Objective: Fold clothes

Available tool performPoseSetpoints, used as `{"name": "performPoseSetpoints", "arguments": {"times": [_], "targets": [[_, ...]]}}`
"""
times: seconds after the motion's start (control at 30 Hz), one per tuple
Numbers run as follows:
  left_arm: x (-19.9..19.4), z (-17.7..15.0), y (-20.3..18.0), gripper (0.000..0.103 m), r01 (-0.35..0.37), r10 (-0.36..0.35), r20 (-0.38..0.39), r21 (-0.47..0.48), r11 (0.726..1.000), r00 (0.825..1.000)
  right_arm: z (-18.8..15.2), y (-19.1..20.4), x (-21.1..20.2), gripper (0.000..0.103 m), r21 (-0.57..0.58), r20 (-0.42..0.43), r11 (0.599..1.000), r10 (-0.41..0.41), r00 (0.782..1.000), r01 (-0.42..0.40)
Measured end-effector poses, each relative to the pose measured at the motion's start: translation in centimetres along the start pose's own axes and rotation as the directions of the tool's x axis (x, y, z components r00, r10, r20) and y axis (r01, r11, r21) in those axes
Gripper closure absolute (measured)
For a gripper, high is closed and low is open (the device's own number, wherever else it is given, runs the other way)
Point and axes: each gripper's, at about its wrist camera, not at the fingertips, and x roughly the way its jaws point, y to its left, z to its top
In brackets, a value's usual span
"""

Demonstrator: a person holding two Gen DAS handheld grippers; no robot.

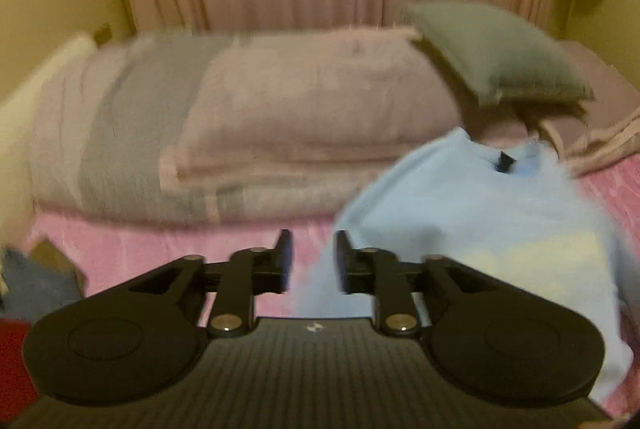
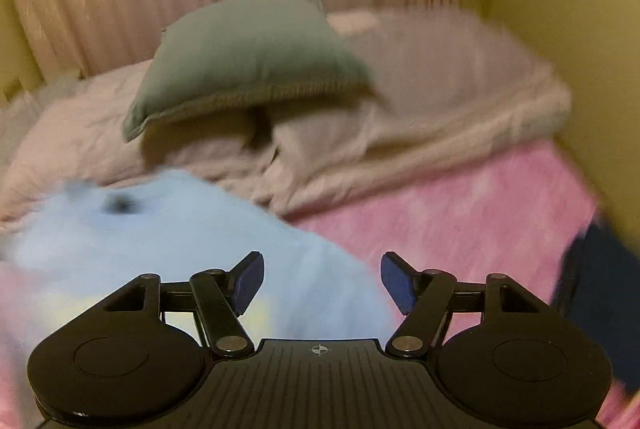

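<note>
Broadly, the pink-sheeted bed [image 1: 160,241] carried the light blue cotton T-shirt [image 1: 460,213] lying loose before the folded pinkish blankets [image 1: 304,101] and grey-green cushion [image 2: 244,57]. The left gripper [image 1: 313,261] stood narrowly parted, the right gripper [image 2: 322,283] wide, both fingers empty. Folding well probably meant flattening the shirt, then pinching matching edges.

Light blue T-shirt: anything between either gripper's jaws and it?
Nothing visible. The light blue T-shirt lies on the pink bedspread just past the left gripper and the right gripper, both with jaws open and empty. The grey cushion sits farther back.
</note>
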Motion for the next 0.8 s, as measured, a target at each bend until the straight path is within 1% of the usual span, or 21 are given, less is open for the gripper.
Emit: {"name": "performPoseSetpoints", "arguments": {"times": [0.03, 0.1, 0.17, 0.23, 0.3, 0.37, 0.43, 0.47, 0.53, 0.63, 0.73, 0.8], "targets": [[0.5, -2.0, 0.5, 0.074, 0.016, -0.017, -0.047, -0.03, 0.999, 0.999, -1.9, -0.8, -0.1, 0.035, 0.039, -0.024, 0.999, 0.027, 0.999, -0.026], [1.3, -6.4, 1.3, 0.075, 0.053, -0.063, -0.145, -0.078, 0.996, 0.987, -6.9, -2.5, -0.3, 0.035, 0.105, -0.088, 0.994, 0.029, 0.996, -0.019], [1.6, -11.3, 1.3, 0.075, 0.094, -0.122, -0.236, -0.127, 0.988, 0.964, -11.7, -4.5, -0.8, 0.035, 0.179, -0.152, 0.984, 0.024, 0.988, 0.003], [1.4, -15.4, 0.9, 0.075, 0.127, -0.177, -0.296, -0.18, 0.975, 0.939, -16.7, -6.7, -1.3, 0.035, 0.306, -0.217, 0.951, 0.037, 0.975, 0.032], [1.6, -18.6, 0.2, 0.075, 0.157, -0.232, -0.328, -0.238, 0.958, 0.916, -21.0, -8.5, -2.2, 0.035, 0.424, -0.26, 0.904, 0.068, 0.963, 0.051], [2.1, -21.3, -0.5, 0.074, 0.18, -0.279, -0.348, -0.29, 0.94, 0.895, -23.9, -9.5, -2.4, 0.035, 0.51, -0.271, 0.858, 0.098, 0.958, 0.056], [3.2, -23.0, -1.2, 0.074, 0.193, -0.307, -0.359, -0.321, 0.927, 0.881, -26.3, -10.0, -2.2, 0.035, 0.568, -0.265, 0.821, 0.129, 0.955, 0.047], [3.9, -23.5, -1.4, 0.074, 0.197, -0.317, -0.363, -0.331, 0.923, 0.876, -27.0, -10.0, -2.0, 0.035, 0.583, -0.255, 0.812, 0.141, 0.957, 0.036], [5.2, -24.2, -1.7, 0.073, 0.203, -0.327, -0.363, -0.341, 0.918, 0.873, -28.3, -10.0, -1.6, 0.035, 0.61, -0.233, 0.793, 0.162, 0.959, 0.014], [7.3, -25.1, -2.0, 0.069, 0.211, -0.337, -0.356, -0.349, 0.913, 0.871, -28.9, -9.8, 0.3, 0.035, 0.63, -0.193, 0.776, 0.185, 0.963, -0.023], [9.3, -25.4, -2.0, 0.066, 0.201, -0.324, -0.339, -0.351, 0.915, 0.883, -29.2, -9.4, 3.0, 0.035, 0.615, -0.165, 0.786, 0.199, 0.966, -0.056], [11.0, -25.4, -2.3, 0.066, 0.19, -0.314, -0.338, -0.354, 0.916, 0.887, -29.2, -9.3, 5.2, 0.035, 0.603, -0.17, 0.796, 0.187, 0.968, -0.048]]}}
